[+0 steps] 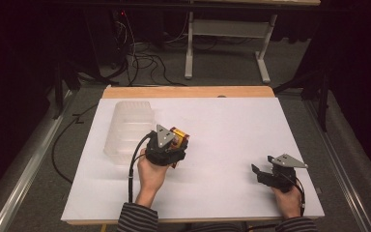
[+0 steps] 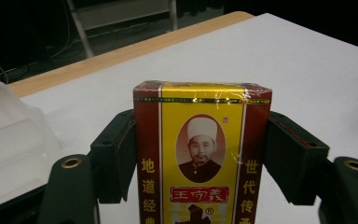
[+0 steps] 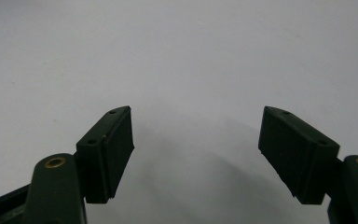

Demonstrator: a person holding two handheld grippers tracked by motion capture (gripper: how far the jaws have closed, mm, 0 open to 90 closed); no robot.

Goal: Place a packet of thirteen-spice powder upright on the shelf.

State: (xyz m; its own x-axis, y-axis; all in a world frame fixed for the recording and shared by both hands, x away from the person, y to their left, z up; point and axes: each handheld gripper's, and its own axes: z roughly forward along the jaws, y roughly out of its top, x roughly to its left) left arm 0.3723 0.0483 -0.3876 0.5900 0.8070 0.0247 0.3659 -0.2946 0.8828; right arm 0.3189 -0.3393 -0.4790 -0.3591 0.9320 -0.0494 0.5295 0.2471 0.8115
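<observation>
The left tool point(image 2: 200, 154) holds a red and yellow box point(image 2: 201, 154) tight between its two black jaws. One jaw presses on each red side of the box. The right tool point(image 3: 196, 154) is wide open and holds nothing. Below it is just the white table point(image 3: 177, 56).

From above, the left tool point(image 1: 166, 145) sits near the middle of the table point(image 1: 232, 125), a bit toward 9 o'clock. The box point(image 1: 179, 136) pokes out of it toward 1 o'clock. A see-through plastic tub point(image 1: 128, 128) lies just beside the left tool at 10 o'clock. The right tool point(image 1: 261, 174) rests far off, near 4 o'clock.

What could go wrong? I think the box could slip, because its shiny wrap looks smooth. If the jaws squeeze too hard, the thin box might get crushed. The tub is close, so a quick move could bump it.

The left gripper view shows the picture and writing on the box front, and how the jaws grip it. The high view is too small for that. But the high view shows both hands, both tools, the whole tub, and the floor with cables beyond the table.
</observation>
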